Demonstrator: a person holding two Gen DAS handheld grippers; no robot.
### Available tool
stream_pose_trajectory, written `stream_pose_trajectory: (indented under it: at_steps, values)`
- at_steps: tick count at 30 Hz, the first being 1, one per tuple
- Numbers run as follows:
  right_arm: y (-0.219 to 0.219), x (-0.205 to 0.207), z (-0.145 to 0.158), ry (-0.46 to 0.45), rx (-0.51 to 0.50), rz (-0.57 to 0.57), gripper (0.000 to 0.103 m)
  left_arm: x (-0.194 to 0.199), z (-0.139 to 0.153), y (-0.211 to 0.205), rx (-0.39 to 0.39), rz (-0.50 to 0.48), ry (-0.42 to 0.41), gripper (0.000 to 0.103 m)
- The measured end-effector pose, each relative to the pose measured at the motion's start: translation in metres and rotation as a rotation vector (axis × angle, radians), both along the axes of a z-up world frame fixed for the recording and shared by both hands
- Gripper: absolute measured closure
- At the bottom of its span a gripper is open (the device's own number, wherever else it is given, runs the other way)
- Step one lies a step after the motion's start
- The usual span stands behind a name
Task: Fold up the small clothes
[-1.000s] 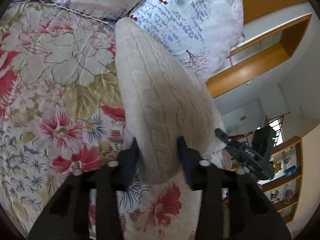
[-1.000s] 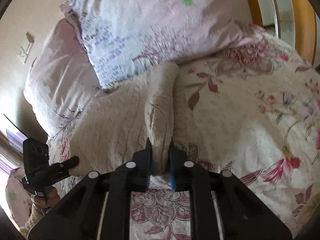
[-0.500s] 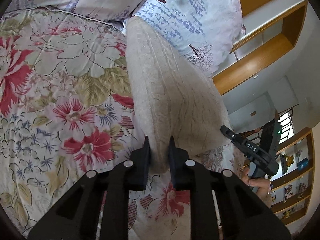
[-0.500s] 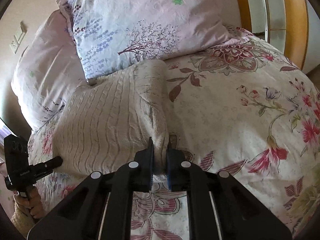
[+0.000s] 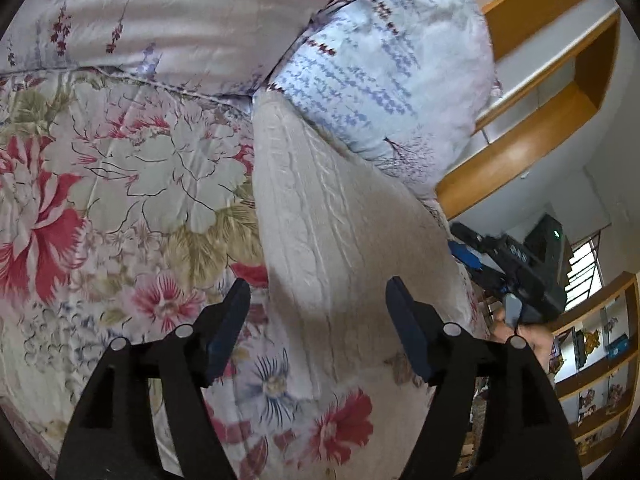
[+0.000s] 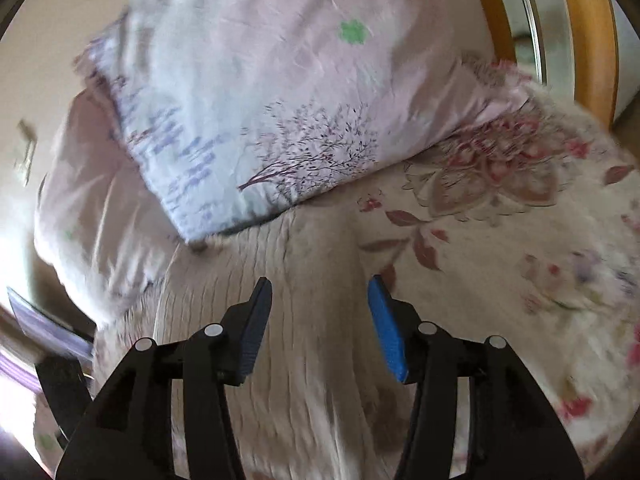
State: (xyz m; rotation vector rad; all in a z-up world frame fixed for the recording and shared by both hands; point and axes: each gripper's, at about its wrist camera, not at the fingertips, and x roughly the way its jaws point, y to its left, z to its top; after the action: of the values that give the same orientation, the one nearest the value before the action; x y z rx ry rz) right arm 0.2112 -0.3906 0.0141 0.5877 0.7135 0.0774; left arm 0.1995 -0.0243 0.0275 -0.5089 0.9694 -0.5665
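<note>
Now both grippers are spread wide, while half a second ago each one was pinching an edge of the cream knitted sweater (image 5: 344, 240). The left gripper (image 5: 318, 308) has its jaws far apart, and the sweater lies between and beyond them without touching either finger. In the earlier left view the same fold of knit was clamped tight and rose up in a ridge; at present the cloth lies lower and flatter on the flowered bedspread (image 5: 132, 184).

The right gripper (image 6: 320, 304) is also opened, with its dark finger on the left and its blue finger (image 6: 386, 328) on the right, and the sweater (image 6: 304, 320) spreads under and between them. Before, this gripper held a raised seam of the sweater; that seam has now sunk down. The right view is blurred by motion, so finer details of the knit cannot be told.

The sweater lies on the bed, with its far end touching the lower edge of the pale pillow with the purple tree print (image 6: 280, 120). In the left view the same pillow (image 5: 384, 64) stands behind the sweater, and a second, plainer pillow (image 5: 168, 20) is beside it.

At the right of the left view the other gripper (image 5: 516, 264) shows past the sweater's edge, near the wooden bed frame (image 5: 516, 160).
</note>
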Motion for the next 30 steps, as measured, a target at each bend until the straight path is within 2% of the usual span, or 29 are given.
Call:
stream_pose_trajectory:
  at_steps: [2, 4, 5, 8, 10, 12, 16, 19, 22, 23, 25, 27, 29, 30]
  values:
    - [-0.002, 0.021, -0.009, 0.033, 0.041, -0.007, 0.051, 0.005, -0.003, -0.003, -0.001, 0.007, 0.026, 0.033]
    - [0.001, 0.032, -0.014, 0.052, 0.038, -0.004, 0.077, 0.012, -0.008, -0.005, -0.002, 0.01, 0.056, 0.033]
    - [0.004, 0.034, -0.015, 0.043, 0.025, 0.004, 0.094, 0.013, -0.011, -0.006, -0.009, 0.009, 0.068, 0.032]
    - [0.014, 0.021, -0.001, -0.072, -0.094, -0.009, 0.094, 0.013, -0.017, -0.007, -0.026, 0.001, 0.076, 0.032]
    - [0.01, 0.017, 0.001, -0.089, -0.132, -0.043, 0.094, 0.013, -0.019, -0.011, -0.022, -0.009, 0.07, 0.032]
    - [0.002, 0.021, -0.009, -0.042, -0.116, -0.061, 0.095, 0.013, -0.022, -0.014, -0.026, -0.017, 0.068, 0.031]
    - [0.003, 0.03, -0.03, 0.039, -0.147, -0.075, 0.095, 0.014, -0.026, -0.023, -0.018, -0.027, 0.056, 0.031]
    - [0.011, 0.035, -0.033, 0.065, -0.213, -0.084, 0.094, 0.016, -0.027, -0.027, -0.017, -0.035, 0.046, 0.029]
    - [0.013, 0.039, -0.031, 0.079, -0.227, -0.073, 0.093, 0.018, -0.026, -0.032, -0.013, -0.035, 0.042, 0.028]
    - [0.011, 0.038, -0.029, 0.08, -0.211, -0.066, 0.092, 0.019, -0.025, -0.032, -0.015, -0.034, 0.045, 0.028]
    - [0.0, 0.027, -0.021, 0.045, -0.105, -0.062, 0.081, 0.019, -0.023, -0.028, -0.055, -0.037, 0.055, 0.028]
    - [-0.011, 0.016, -0.014, 0.02, -0.013, -0.066, 0.046, 0.021, -0.019, -0.019, -0.09, -0.025, 0.052, 0.025]
    - [-0.019, 0.007, -0.01, -0.004, 0.049, -0.049, 0.033, 0.024, -0.015, -0.011, -0.105, -0.003, 0.047, 0.025]
    - [-0.022, 0.005, -0.01, -0.003, 0.078, -0.033, 0.032, 0.029, -0.013, -0.008, -0.11, 0.013, 0.054, 0.025]
